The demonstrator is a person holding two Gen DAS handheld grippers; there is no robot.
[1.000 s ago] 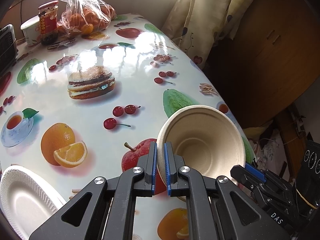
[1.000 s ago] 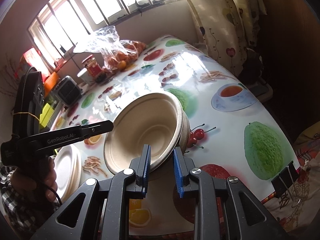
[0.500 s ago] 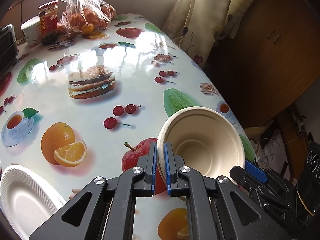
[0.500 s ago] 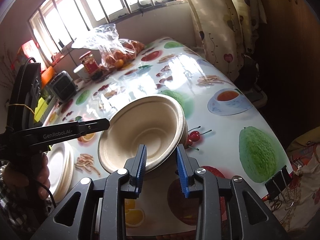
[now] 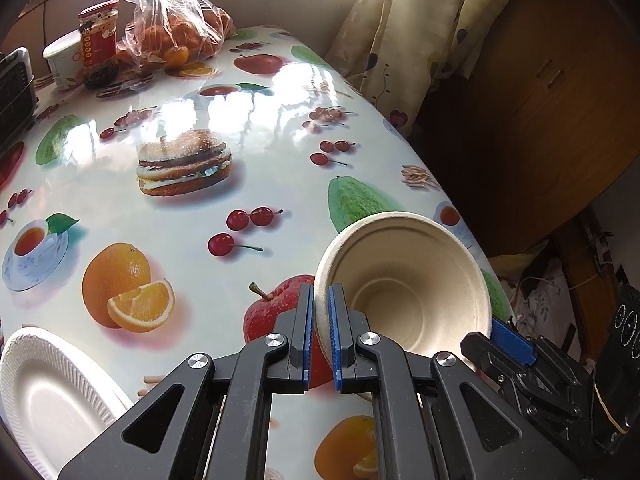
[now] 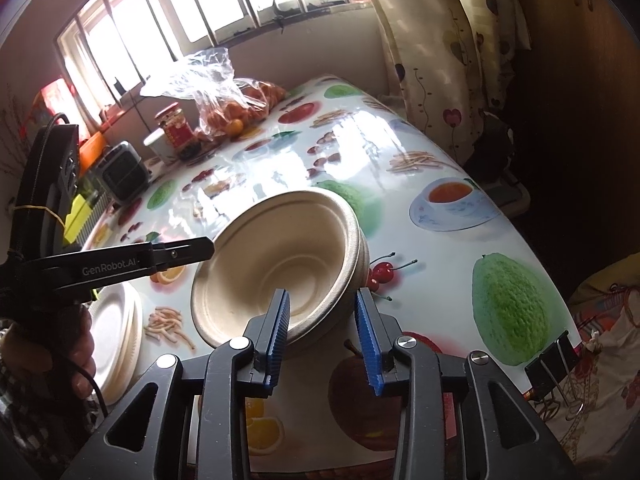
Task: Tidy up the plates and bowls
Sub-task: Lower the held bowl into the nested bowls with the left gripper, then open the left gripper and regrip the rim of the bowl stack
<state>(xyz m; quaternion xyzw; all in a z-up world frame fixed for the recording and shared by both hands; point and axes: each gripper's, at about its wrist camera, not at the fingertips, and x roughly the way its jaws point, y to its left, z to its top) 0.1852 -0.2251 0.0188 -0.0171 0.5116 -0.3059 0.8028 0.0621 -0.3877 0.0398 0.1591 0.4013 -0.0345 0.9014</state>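
My left gripper (image 5: 319, 336) is shut on the near rim of a beige paper bowl (image 5: 404, 288) and holds it tilted above the fruit-print table (image 5: 168, 216). In the right wrist view the same bowl (image 6: 280, 256) looks like a nested stack, with the left gripper's arm reaching in from the left. My right gripper (image 6: 323, 336) is open, its jaws spread either side of the bowl's near rim without gripping it. A stack of white paper plates (image 5: 44, 396) lies at the table's near left edge; it also shows in the right wrist view (image 6: 116, 332).
At the table's far end stand a plastic bag of oranges (image 5: 176, 36), a red-lidded jar (image 5: 98, 36) and a white cup (image 5: 60, 60). A small black appliance (image 6: 122, 176) stands at the far left. Curtains (image 5: 404, 40) and a wooden cabinet (image 5: 540, 100) are to the right.
My right gripper's jaws have opened wider and let go of the bowl rim. My left gripper keeps its hold on the bowl, which has barely moved.
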